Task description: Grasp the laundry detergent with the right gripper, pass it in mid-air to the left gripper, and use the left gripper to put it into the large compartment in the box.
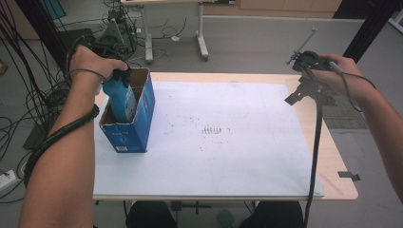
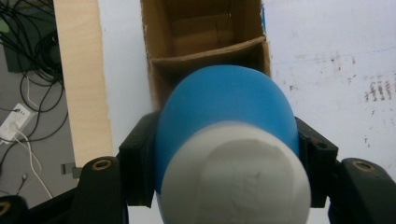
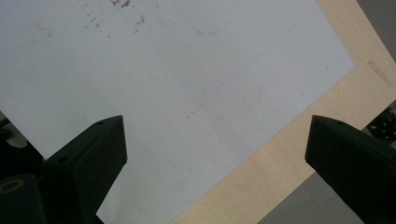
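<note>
Left hand-held gripper [image 1: 116, 76] is clamped on the blue bottle [image 1: 120, 97], jaws pressing its two sides just below the white cap [image 2: 233, 177]. I read the bottle as near upright, long axis roughly vertical with a slight tilt, cap end up toward my gripper and base down inside the cardboard box [image 1: 135, 128]. The box sits at the left edge of the worktop [image 1: 228, 161], open top up, its long side running away from me.

Left gripper view looks straight down the bottle: the body covers the near compartment, a cardboard divider [image 2: 205, 53] crosses just past it, and an empty compartment lies beyond. So the bottle is directly under the left hand-held gripper, in line with the jaws, and the near cell is the one it occupies or is entering. I can't tell whether the base is on the box floor.

Right hand-held gripper [image 1: 309, 90] hangs over the far right corner of the worktop, jaws spread wide with nothing between them, well apart from the box. Left arm is the one on the job.

My call: the move runs along the bottle's axis, straight vertical, clear of the divider.
</note>
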`<state>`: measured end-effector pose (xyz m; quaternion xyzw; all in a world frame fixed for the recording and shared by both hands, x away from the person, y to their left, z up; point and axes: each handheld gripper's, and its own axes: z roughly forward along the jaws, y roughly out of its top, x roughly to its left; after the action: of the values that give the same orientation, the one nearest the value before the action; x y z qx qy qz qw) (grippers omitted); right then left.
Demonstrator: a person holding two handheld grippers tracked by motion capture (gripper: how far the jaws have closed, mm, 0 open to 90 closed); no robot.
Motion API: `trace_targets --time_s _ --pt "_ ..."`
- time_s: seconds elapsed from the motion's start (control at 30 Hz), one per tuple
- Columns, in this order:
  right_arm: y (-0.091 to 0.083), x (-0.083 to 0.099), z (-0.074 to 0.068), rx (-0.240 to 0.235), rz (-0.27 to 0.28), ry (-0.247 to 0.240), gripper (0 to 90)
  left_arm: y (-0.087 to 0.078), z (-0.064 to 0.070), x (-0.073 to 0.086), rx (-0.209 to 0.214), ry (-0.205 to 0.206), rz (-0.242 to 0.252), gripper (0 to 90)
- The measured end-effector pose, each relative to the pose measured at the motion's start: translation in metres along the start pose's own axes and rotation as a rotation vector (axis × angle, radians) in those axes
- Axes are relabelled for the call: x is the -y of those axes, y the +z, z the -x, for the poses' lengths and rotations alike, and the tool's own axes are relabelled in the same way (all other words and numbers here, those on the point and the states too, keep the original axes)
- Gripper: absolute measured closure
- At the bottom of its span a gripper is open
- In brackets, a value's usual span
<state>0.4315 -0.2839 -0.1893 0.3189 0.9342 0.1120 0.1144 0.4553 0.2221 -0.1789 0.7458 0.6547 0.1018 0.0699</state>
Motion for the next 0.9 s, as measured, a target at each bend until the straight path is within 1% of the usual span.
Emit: trace_targets --time_s 0.17,0.33,0.57,0.73,0.9 --pt "0.001 -0.001 0.0 -0.003 0.002 -0.002 5.4 0.012 -0.002 0.003 0.008 -0.007 -0.016 37.7" --pt "0.003 -0.001 -0.002 -0.009 0.005 -0.002 5.4 0.024 -0.002 0.006 0.005 -0.013 -0.027 37.6" --pt "0.006 -0.002 -0.003 -0.008 -0.002 -0.001 5.4 0.036 0.0 0.009 0.0 -0.008 -0.025 37.6" --pt "0.005 -0.003 -0.004 -0.006 0.0 -0.004 5.5 0.045 0.001 0.011 -0.007 -0.018 -0.024 37.7" --pt "0.005 -0.002 -0.003 -0.005 0.001 -0.001 5.6 0.053 0.001 0.013 -0.001 -0.024 -0.032 37.7"
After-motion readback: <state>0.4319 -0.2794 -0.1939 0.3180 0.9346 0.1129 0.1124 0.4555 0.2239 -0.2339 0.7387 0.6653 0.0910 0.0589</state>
